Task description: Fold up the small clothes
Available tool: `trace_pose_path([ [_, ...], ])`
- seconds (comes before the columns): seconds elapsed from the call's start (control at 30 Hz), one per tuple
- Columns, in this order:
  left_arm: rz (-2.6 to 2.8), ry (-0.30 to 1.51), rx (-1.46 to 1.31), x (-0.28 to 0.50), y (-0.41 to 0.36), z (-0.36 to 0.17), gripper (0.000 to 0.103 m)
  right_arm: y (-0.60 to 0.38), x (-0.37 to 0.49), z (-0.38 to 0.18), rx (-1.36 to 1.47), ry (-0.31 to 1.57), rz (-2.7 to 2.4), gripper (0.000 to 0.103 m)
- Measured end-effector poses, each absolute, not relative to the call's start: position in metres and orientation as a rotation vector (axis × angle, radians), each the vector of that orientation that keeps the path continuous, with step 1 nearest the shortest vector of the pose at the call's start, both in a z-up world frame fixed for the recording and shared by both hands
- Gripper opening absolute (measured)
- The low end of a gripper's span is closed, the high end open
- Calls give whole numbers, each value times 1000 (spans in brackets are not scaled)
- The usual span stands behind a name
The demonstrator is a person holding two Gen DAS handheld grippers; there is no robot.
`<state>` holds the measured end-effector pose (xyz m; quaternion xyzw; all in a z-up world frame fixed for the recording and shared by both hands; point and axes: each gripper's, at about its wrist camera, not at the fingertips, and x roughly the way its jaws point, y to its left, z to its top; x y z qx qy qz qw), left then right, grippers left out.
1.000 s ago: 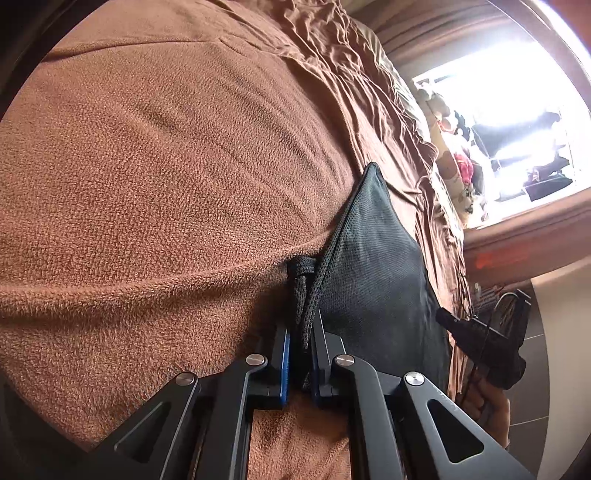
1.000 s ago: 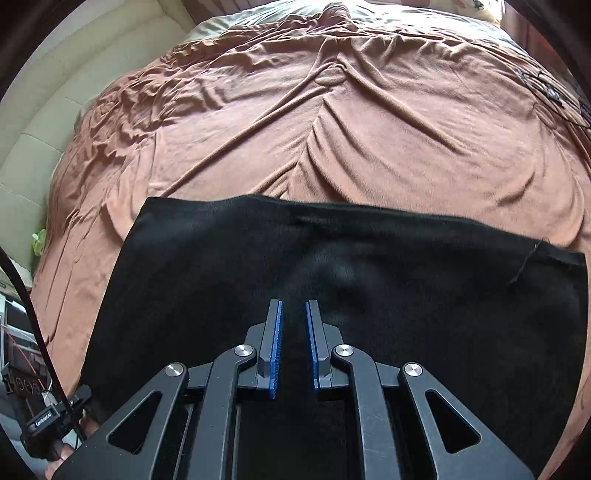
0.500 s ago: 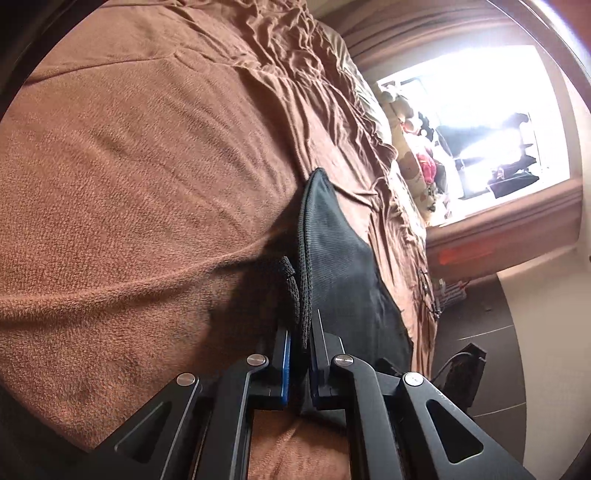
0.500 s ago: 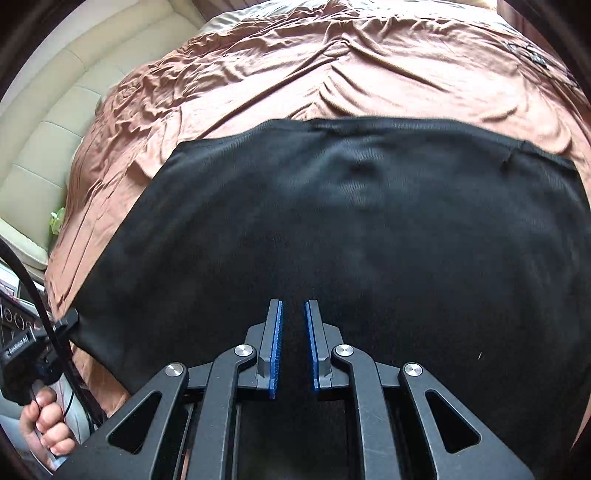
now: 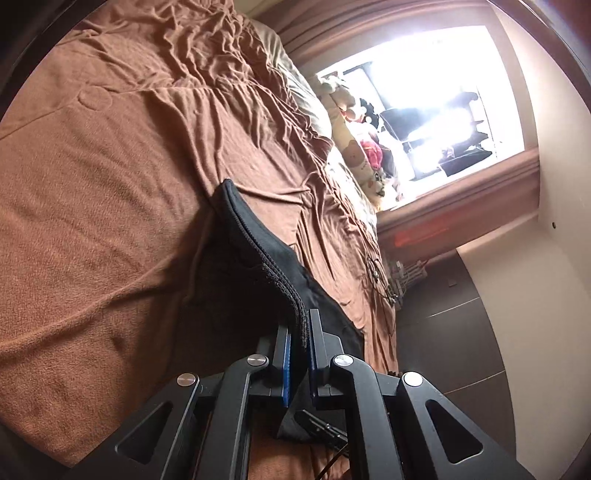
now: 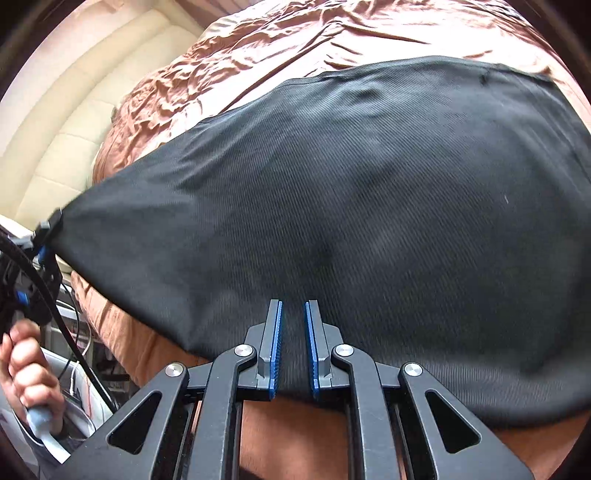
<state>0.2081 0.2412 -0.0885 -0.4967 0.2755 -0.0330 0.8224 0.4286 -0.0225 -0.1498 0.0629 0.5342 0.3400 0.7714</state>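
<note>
Evidently soft: black garment [image 6: 369,206], thin limp knit, light, sags over the bed [image 6: 332,33].
Left hand-held gripper [image 5: 298,354]: clamped on its hem.
Right hand-held gripper [image 6: 293,350]: pinching near edge.
Hold: corners, hems.

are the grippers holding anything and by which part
Both hold the black garment: left gripper pinches a corner of its edge, right gripper its near edge.

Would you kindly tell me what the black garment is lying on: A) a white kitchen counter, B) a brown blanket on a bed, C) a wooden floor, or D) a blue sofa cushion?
B: the black garment is spread over a wrinkled brown blanket covering a bed, with the left gripper clamped on one edge of it.
</note>
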Motion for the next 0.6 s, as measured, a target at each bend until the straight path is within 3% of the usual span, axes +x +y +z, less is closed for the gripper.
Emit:
trace_pose_path([
  [0.6, -265, 598, -916, 276, 178, -24, 7, -47, 406, -134, 169, 1107, 780, 9],
])
